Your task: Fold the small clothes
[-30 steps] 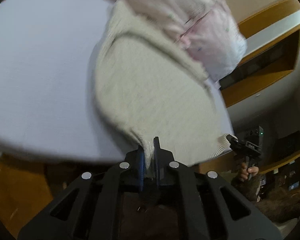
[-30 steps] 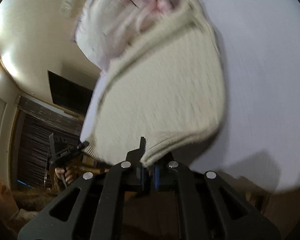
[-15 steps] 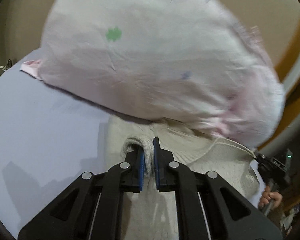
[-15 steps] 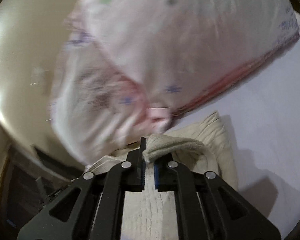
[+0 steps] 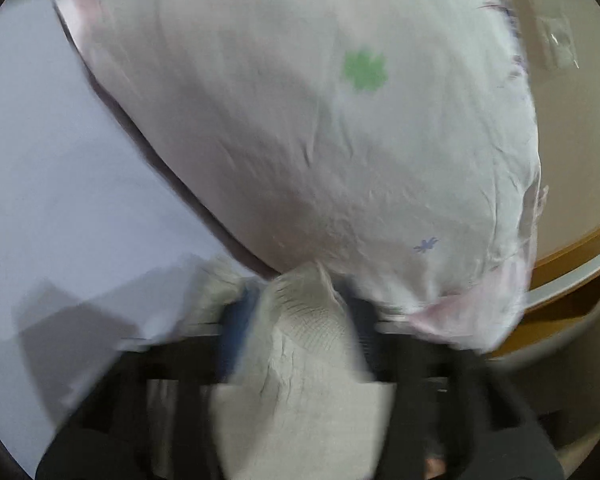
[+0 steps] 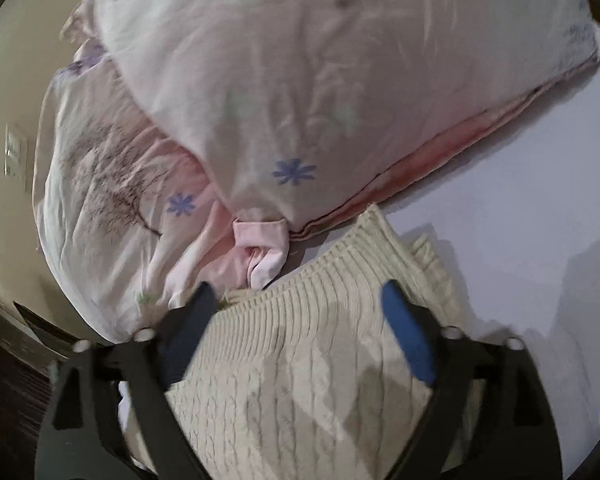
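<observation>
A cream cable-knit garment (image 6: 300, 360) lies folded on the white bed sheet (image 6: 520, 184), its far edge touching a pink pillow. My right gripper (image 6: 296, 312) is open, its blue-padded fingers (image 6: 404, 328) spread on either side of the knit, which lies flat between them. In the blurred left wrist view the same knit (image 5: 304, 360) lies bunched between the fingers of my left gripper (image 5: 296, 320), which stand apart and open.
A large pale pink pillow (image 5: 320, 120) with flower prints lies just beyond the garment and fills the upper part of both views (image 6: 320, 80). A second printed pink cloth (image 6: 100, 200) lies to its left. Bare sheet (image 5: 60, 180) extends left of the pillow.
Both grippers carried the garment's edge forward toward the pillow, folding it over, then opened and let go. The knit now lies flat on the sheet.
</observation>
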### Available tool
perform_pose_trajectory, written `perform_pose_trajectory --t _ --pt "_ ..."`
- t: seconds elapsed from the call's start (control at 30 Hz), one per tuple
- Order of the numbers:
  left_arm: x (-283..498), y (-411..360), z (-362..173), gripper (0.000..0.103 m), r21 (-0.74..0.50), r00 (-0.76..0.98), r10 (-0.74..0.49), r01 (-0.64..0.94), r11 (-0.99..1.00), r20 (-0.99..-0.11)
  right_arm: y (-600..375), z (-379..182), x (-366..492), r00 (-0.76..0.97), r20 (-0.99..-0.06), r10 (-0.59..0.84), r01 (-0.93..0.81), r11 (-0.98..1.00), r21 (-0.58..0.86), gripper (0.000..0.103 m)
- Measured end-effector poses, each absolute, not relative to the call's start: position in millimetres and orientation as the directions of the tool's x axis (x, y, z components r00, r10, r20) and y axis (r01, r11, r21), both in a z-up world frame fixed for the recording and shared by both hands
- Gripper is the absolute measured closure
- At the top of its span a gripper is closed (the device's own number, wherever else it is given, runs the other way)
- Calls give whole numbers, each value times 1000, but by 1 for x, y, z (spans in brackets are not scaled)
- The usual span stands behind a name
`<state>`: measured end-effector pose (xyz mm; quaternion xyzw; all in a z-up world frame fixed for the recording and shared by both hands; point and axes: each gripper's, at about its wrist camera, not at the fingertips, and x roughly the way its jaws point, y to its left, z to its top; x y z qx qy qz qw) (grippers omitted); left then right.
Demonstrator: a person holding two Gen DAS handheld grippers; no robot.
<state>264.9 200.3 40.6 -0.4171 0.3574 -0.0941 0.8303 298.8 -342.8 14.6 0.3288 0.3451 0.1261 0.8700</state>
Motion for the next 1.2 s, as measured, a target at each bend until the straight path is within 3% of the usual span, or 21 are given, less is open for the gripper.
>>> perform_pose_trajectory --t 0.2,0.33,0.43,0.47,0.5,0.6,0.7,0.83,1.0,1.2 --pt "221 188 43 26 -570 659 -372 -106 815 -654 -355 17 266 802 -364 474 -95 702 705 4" --pt "220 176 21 27 -501 573 -357 -110 858 -737 -360 1 261 785 -362 502 -93 674 733 4" --pt "221 158 9 45 -500 528 -381 -99 860 -759 -352 7 260 799 -334 500 -119 675 728 4" --pt "219 152 8 55 -483 548 -356 -102 870 -757 -355 9 259 803 -322 502 -128 673 728 4" --pt "219 149 5 74 -506 534 -380 -106 856 -755 -355 10 257 803 -313 507 -137 668 731 4" --pt "221 155 -9 82 -657 563 -463 -202 726 -685 -358 8 256 784 -310 538 -153 651 744 4" --pt "216 165 -6 86 -746 597 -522 -209 633 -609 -361 11 254 782 -294 550 -170 641 749 4" --pt "210 132 45 88 -766 641 -557 -76 639 -528 -374 20 249 795 -204 571 -206 572 794 4" --pt "218 13 101 89 -734 589 -660 158 661 -467 -401 35 234 844 -175 508 -201 601 773 4" --pt "259 -153 56 89 -789 343 -809 240 566 -476 -433 45 224 913 -223 343 -109 730 675 4"
